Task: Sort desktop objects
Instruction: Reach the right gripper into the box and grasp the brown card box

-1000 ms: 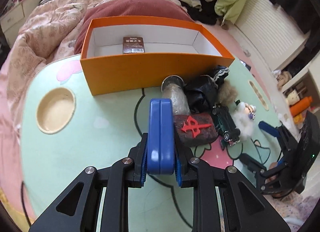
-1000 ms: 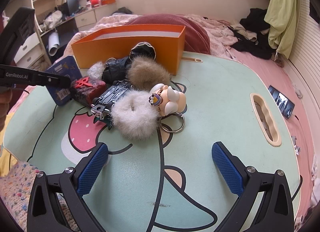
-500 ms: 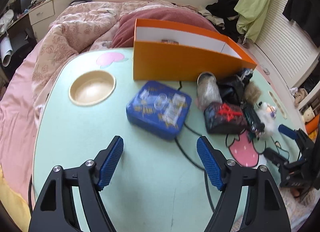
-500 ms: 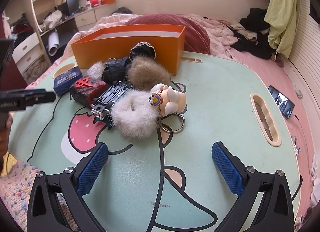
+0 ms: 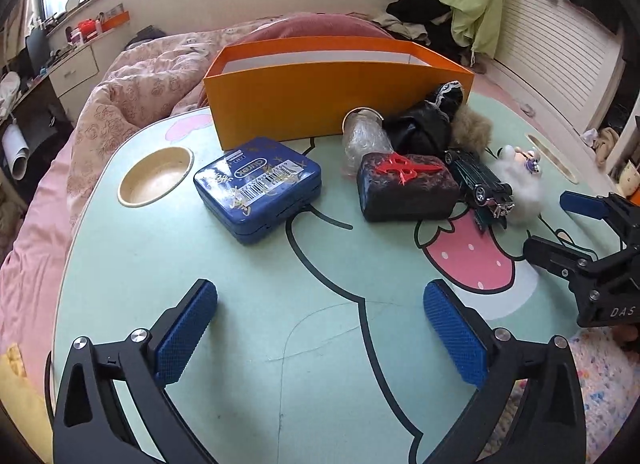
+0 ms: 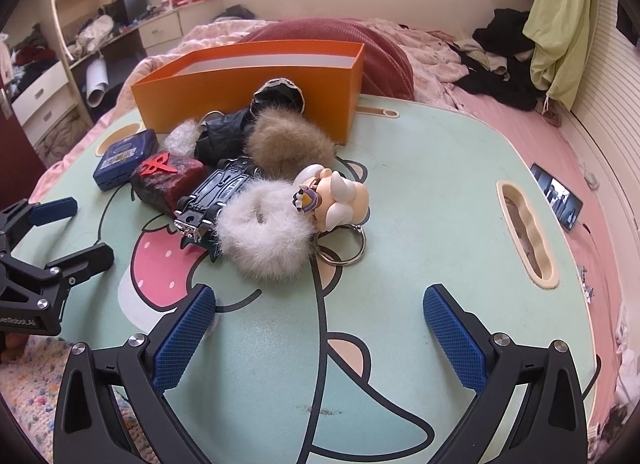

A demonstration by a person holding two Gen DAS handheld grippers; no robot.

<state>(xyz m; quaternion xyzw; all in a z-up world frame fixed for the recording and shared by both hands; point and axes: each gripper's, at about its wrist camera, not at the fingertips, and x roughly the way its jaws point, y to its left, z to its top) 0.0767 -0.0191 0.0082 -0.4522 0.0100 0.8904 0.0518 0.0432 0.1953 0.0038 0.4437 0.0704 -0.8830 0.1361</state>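
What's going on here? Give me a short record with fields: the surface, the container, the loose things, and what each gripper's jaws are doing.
surface: mint green cartoon table set over a bed
container: orange box at the table's far side, open top
set apart: blue tin, flat on the table just in front of the box
pile: dark red-marked box, toy car, white fur scrunchie, brown pompom, figurine keyring
left gripper: jaws have just been opening, nothing between them
right gripper: jaws open, empty
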